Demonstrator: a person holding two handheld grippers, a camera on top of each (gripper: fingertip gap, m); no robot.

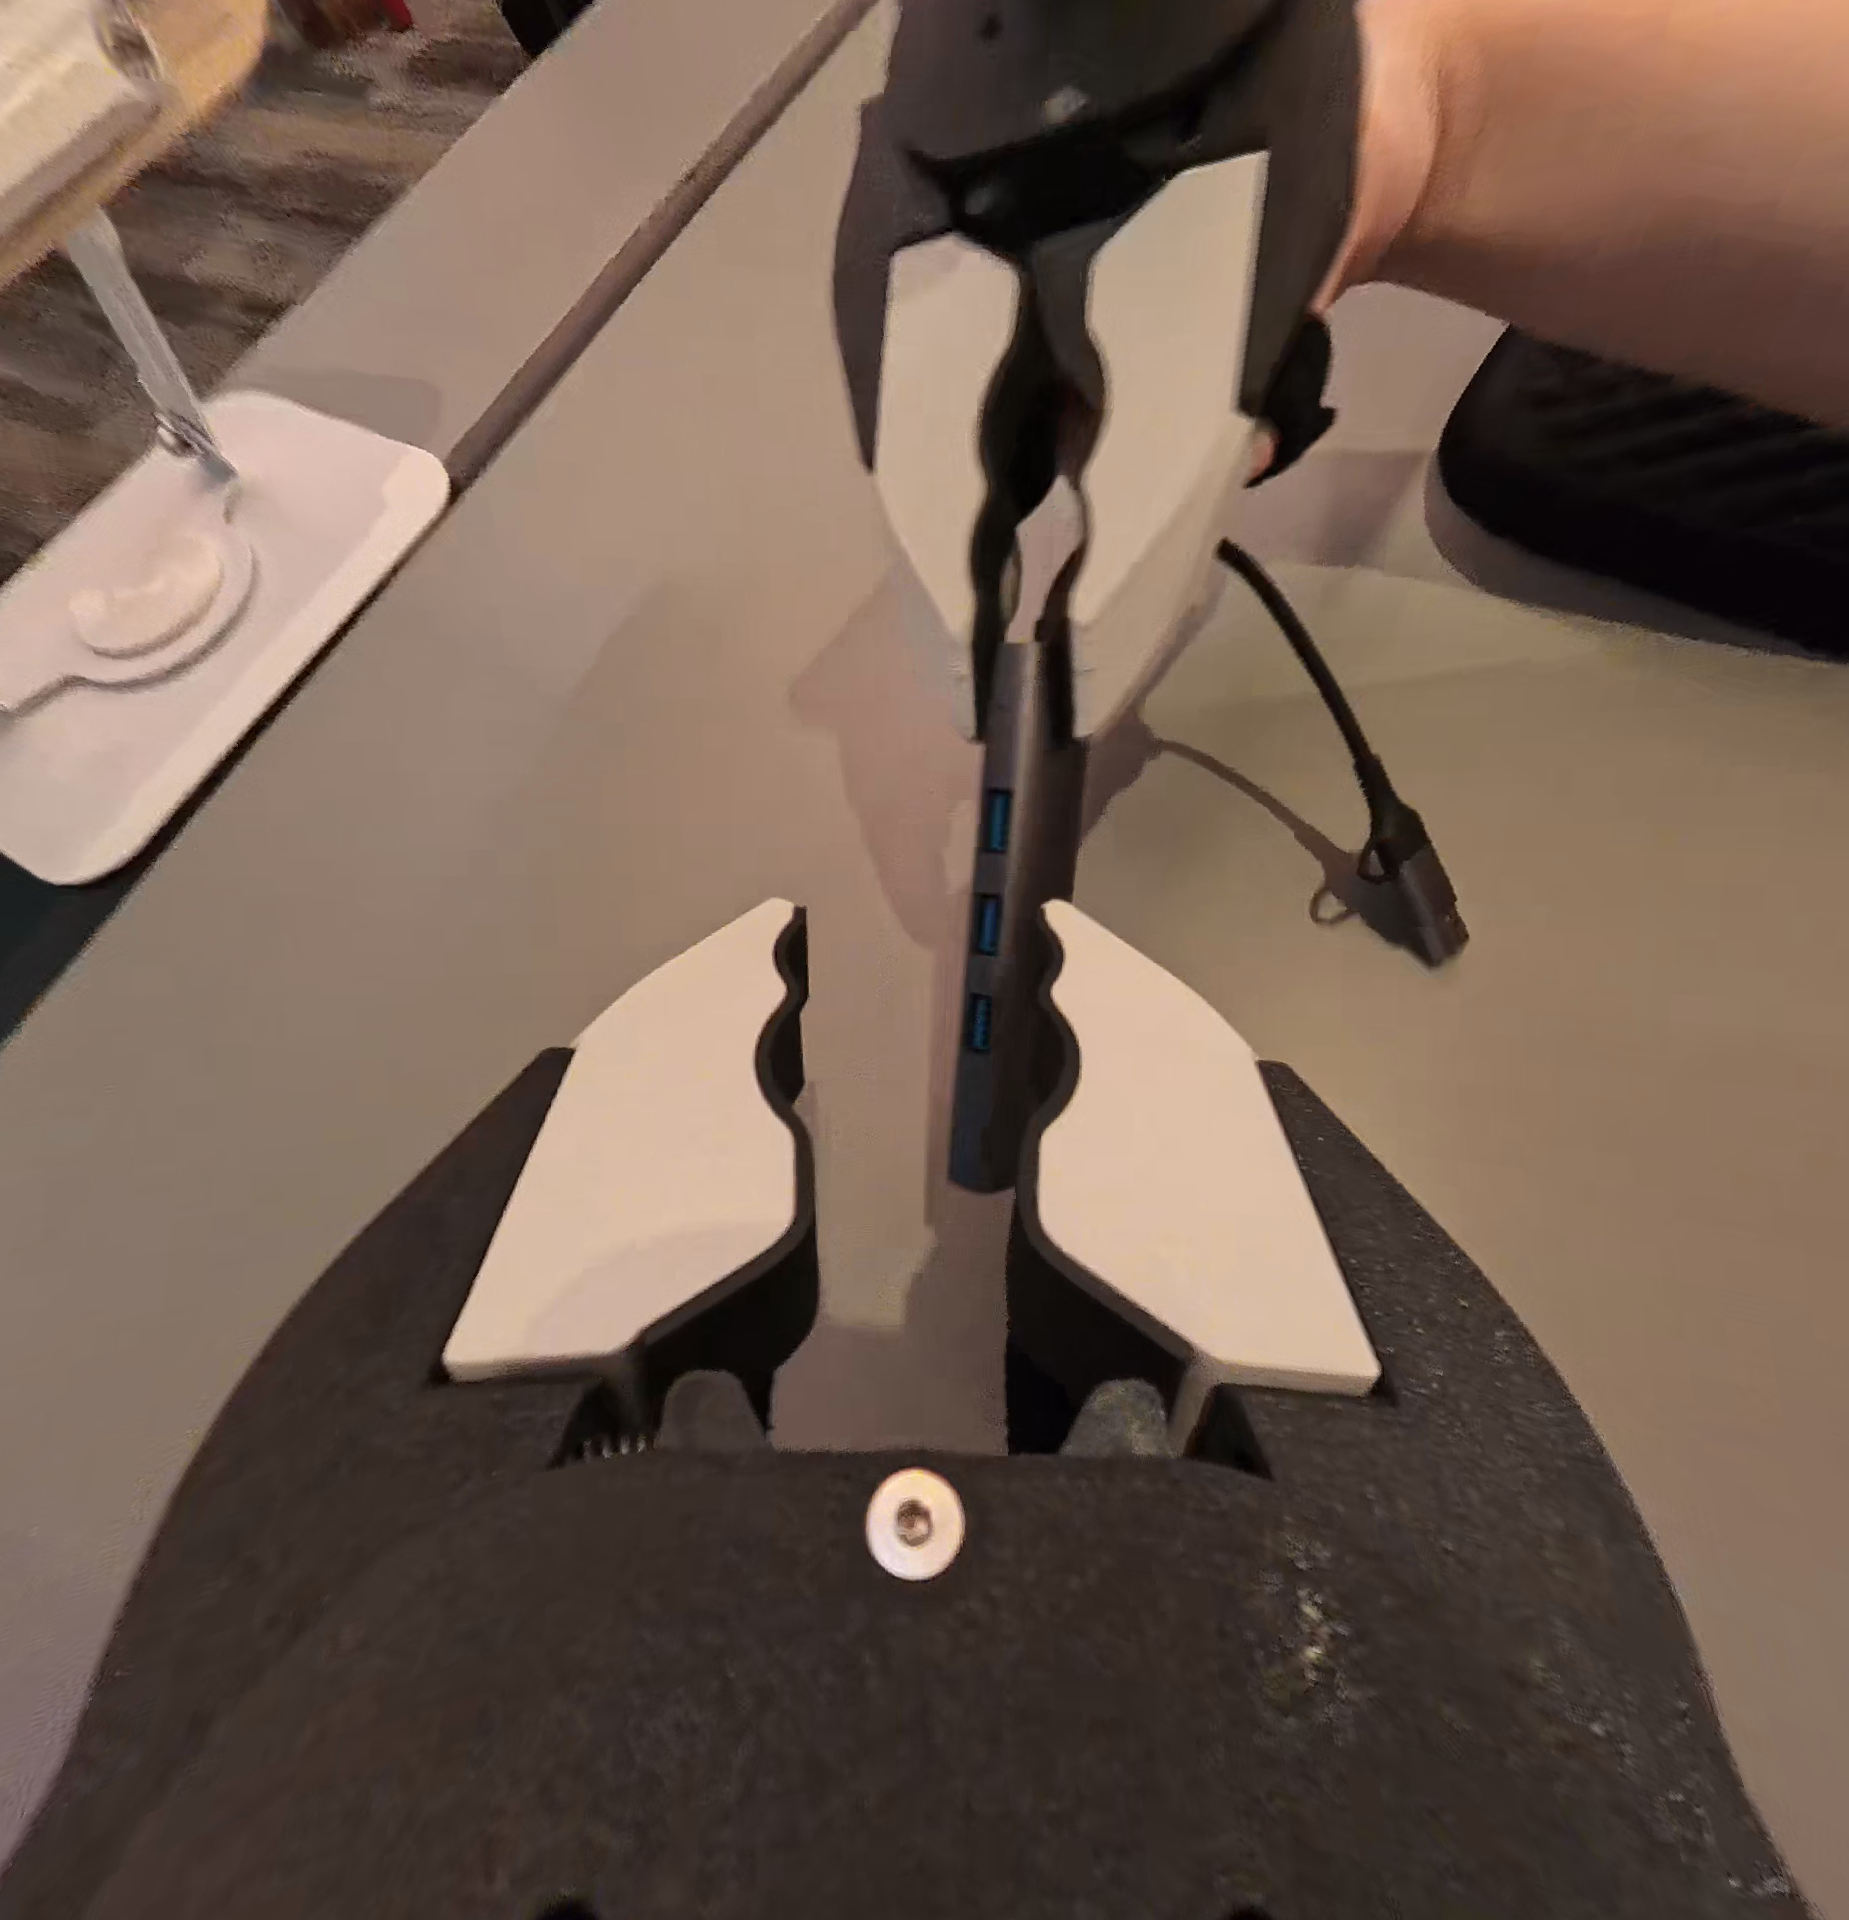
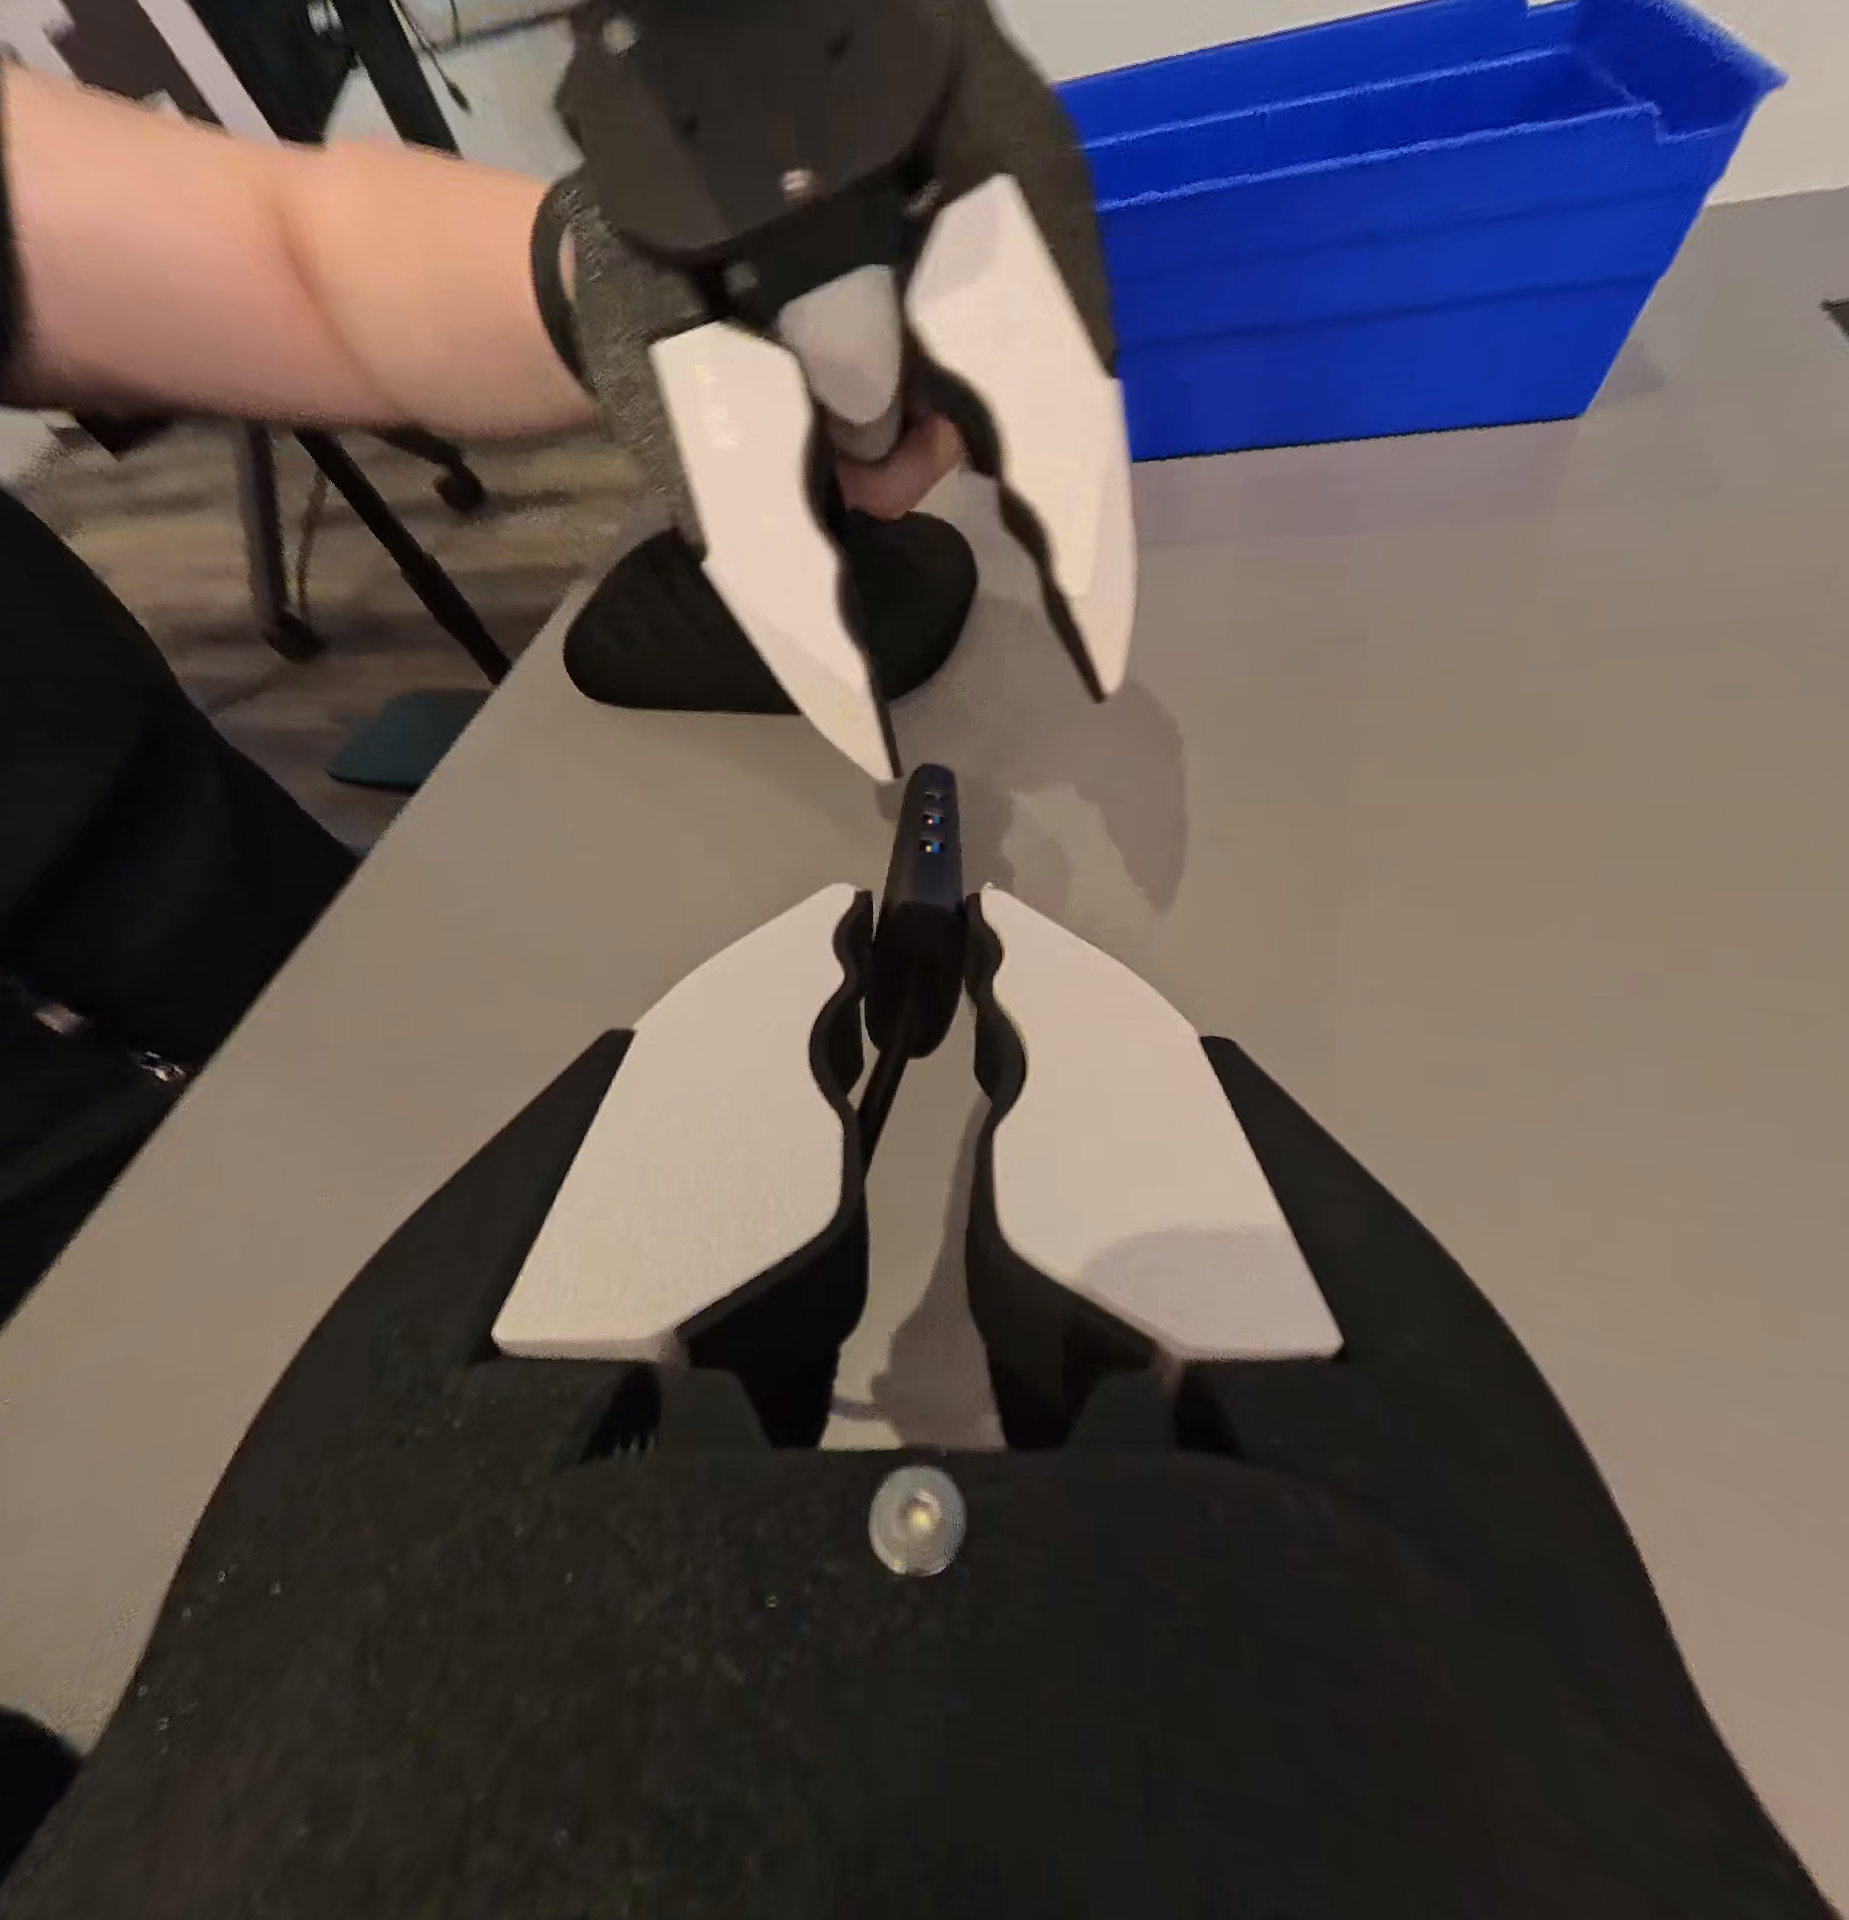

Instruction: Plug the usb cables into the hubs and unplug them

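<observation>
A slim grey USB hub point(image 1: 1003, 935) with three blue ports is held above the grey table point(image 1: 484, 831). My right gripper point(image 2: 920, 914) is shut on the hub's point(image 2: 925, 842) cable end. It also shows at the top of the left wrist view point(image 1: 1013, 696). My left gripper point(image 1: 922, 925) is open, and the hub's free end lies between its fingers, close to the right finger point(image 1: 1138, 1122). In the right wrist view the left gripper point(image 2: 993, 727) hangs open just above the hub's tip. The hub's black cable point(image 1: 1315, 665) trails to its plug point(image 1: 1419, 904), which lies on the table.
A white stand base point(image 1: 203, 644) sits at the table's left edge. A blue plastic bin point(image 2: 1419, 208) stands at the far side of the table. A black chair point(image 1: 1678, 499) is beside the table. A person's forearms hold both grippers. My right fingertips sit around 4 cm from my left ones.
</observation>
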